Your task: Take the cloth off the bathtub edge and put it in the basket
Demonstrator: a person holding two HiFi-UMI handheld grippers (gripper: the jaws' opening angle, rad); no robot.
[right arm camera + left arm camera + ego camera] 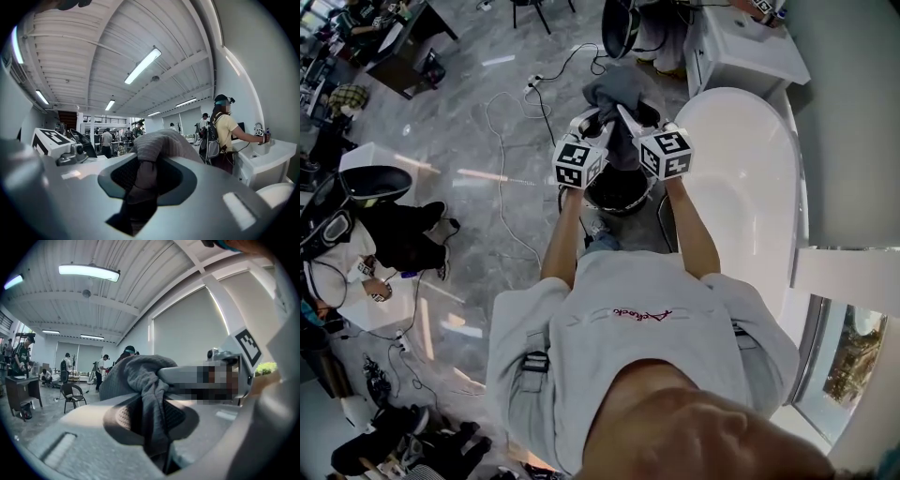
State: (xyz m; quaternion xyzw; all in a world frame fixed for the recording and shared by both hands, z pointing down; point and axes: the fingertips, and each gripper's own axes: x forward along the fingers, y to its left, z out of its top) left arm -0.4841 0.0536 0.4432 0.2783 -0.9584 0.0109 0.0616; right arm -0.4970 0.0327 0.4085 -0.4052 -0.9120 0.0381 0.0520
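Both hand-held grippers are clamped on the grey cloth (617,92), one on each side of it. The left hand-held gripper (591,122) has its jaws nearly together, with a twisted fold of cloth (136,371) pinched between the pads and bunched up over the jaw tips. In the left gripper view (151,405) the fabric runs down through the narrow gap. The right hand-held gripper (632,120) grips the same way: in its own view (140,180) a strand of cloth (161,143) hangs between the pads, and the rest mounds above them.

In the head view the two grippers sit close together, marker cubes side by side, with the cloth gathered in a lump between and beyond the jaw tips. It is held in the air, clear of the white bathtub (741,197), which lies to the person's right. The dark round basket (619,204) stands on the floor (469,141) just beside the tub's left edge. From this angle it shows right under the grippers and forearms. The cloth touches neither tub nor basket as far as the views show.

Cables (502,178) trail over the glossy floor to the left. Beyond the tub, a person in a yellow shirt (225,131) stands at a white sink (267,152).
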